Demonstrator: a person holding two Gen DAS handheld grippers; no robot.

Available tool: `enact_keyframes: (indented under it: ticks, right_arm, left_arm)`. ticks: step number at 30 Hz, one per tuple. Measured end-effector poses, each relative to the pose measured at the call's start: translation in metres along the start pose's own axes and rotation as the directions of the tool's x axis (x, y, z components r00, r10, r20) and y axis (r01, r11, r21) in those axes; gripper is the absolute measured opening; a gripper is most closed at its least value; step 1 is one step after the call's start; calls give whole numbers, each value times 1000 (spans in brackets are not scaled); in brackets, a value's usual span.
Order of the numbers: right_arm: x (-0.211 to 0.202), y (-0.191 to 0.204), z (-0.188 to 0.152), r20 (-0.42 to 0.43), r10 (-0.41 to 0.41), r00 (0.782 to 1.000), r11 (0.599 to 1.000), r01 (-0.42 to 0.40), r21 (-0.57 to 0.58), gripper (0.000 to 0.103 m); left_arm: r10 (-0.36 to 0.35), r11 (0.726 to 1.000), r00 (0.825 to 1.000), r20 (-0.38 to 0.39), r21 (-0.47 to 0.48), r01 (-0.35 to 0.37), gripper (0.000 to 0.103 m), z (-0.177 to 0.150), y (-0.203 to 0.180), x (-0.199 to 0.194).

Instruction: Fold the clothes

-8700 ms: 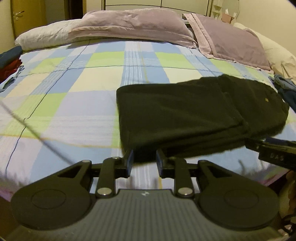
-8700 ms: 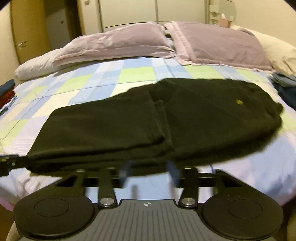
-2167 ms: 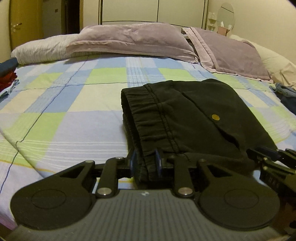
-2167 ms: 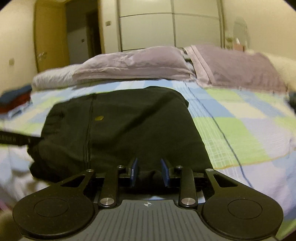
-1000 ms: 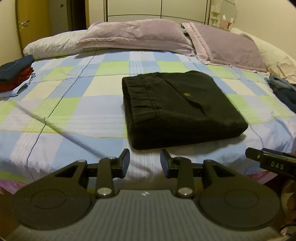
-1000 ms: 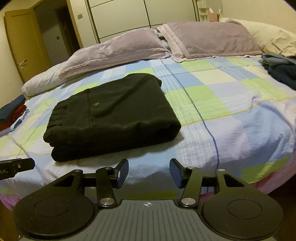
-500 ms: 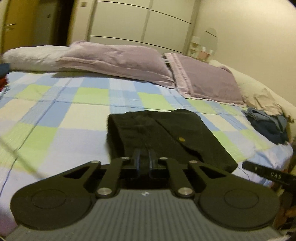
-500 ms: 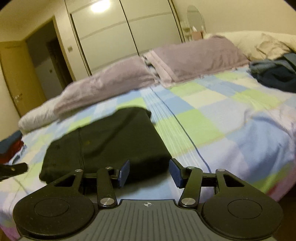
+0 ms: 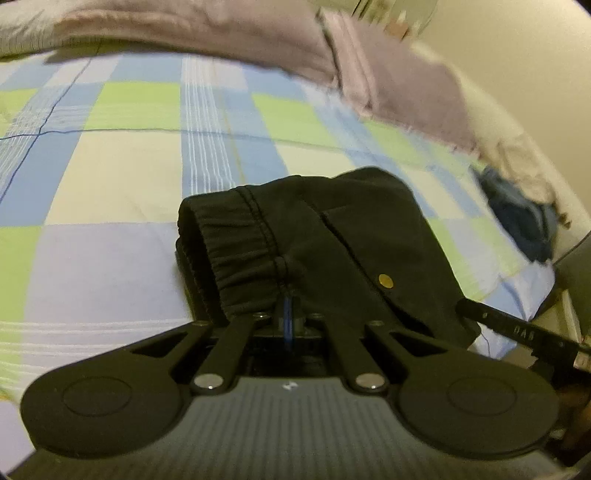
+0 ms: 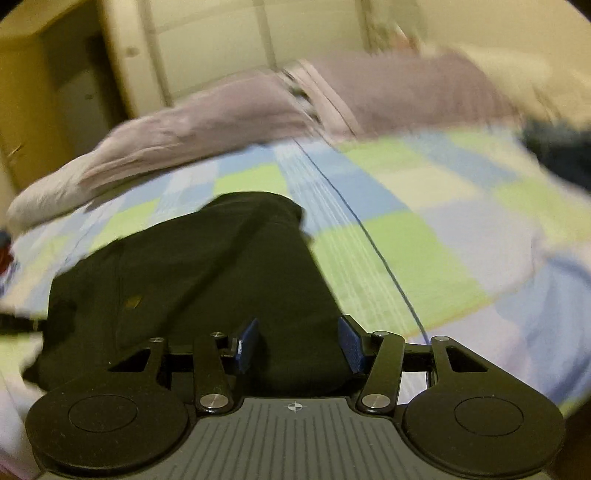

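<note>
Folded black trousers (image 9: 332, 229) with a brass button lie on the checked bed cover (image 9: 110, 166), waistband toward the left. My left gripper (image 9: 288, 317) is shut, its blue pads pressed together right at the trousers' near edge by the waistband; no cloth shows between them. In the right wrist view the trousers (image 10: 221, 266) run away from me, and their near right end lies between the jaws of my open right gripper (image 10: 299, 349), whose pads stand apart from the cloth. A right gripper finger (image 9: 517, 332) reaches the trousers' right edge.
Mauve pillows (image 9: 221, 33) line the head of the bed. A heap of blue clothes (image 9: 524, 221) lies at the right edge, blurred in the right wrist view (image 10: 561, 155). White wardrobe doors (image 10: 221, 44) stand behind the bed. The bed's near edge is just below both grippers.
Both grippers have come forward to the trousers. The left jaws went from open to shut and the left view tipped downward. The right jaws stayed open and now straddle the trousers' end.
</note>
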State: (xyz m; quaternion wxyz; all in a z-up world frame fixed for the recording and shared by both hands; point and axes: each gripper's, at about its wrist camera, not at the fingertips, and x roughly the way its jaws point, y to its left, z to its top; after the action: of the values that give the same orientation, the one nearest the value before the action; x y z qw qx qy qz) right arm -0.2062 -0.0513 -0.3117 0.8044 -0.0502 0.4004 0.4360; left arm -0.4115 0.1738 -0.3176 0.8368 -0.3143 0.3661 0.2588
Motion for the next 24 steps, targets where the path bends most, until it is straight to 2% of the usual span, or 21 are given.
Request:
enact_keyframes:
  ticks: [3, 6, 8, 10, 14, 17, 18, 20, 24]
  right_arm:
    - [-2, -22, 18, -99, 12, 995, 982, 7, 190, 52]
    - [-5, -46, 31, -168, 46, 985, 927, 20, 374, 52]
    - [-7, -55, 35, -176, 56, 983, 899, 27, 438, 53]
    - [-8, -64, 38, -179, 65, 982, 869, 33, 494, 53]
    - [-11, -73, 30, -168, 76, 983, 778, 47, 627, 53]
    - [-13, -68, 17, -128, 77, 989, 669, 44, 742, 53]
    - [-14, -66, 13, -109, 75, 991, 626, 38, 779, 53]
    - [-17, -52, 4, -73, 20, 997, 564, 50, 824, 53]
    - [-19, -27, -13, -52, -86, 995, 459, 86, 884, 53]
  left_arm:
    - [6, 998, 997, -78, 64, -1, 0, 38, -25, -4]
    - [12, 994, 992, -128, 106, 2, 0, 72, -42, 8]
    - [9, 991, 990, -143, 132, 10, 4, 92, -46, 21]
    - [16, 987, 987, -157, 162, 10, 13, 109, -42, 35]
    - [-14, 987, 975, -221, 155, 49, 24, 135, -18, 66]
    - [-109, 988, 948, -299, 69, 135, 24, 152, 11, 91]
    - [-155, 984, 933, -325, 30, 174, 24, 158, 19, 101]
    - [-241, 969, 895, -375, -51, 240, 26, 166, 31, 121]
    - [-309, 950, 830, -465, -111, 291, 26, 175, 38, 162]
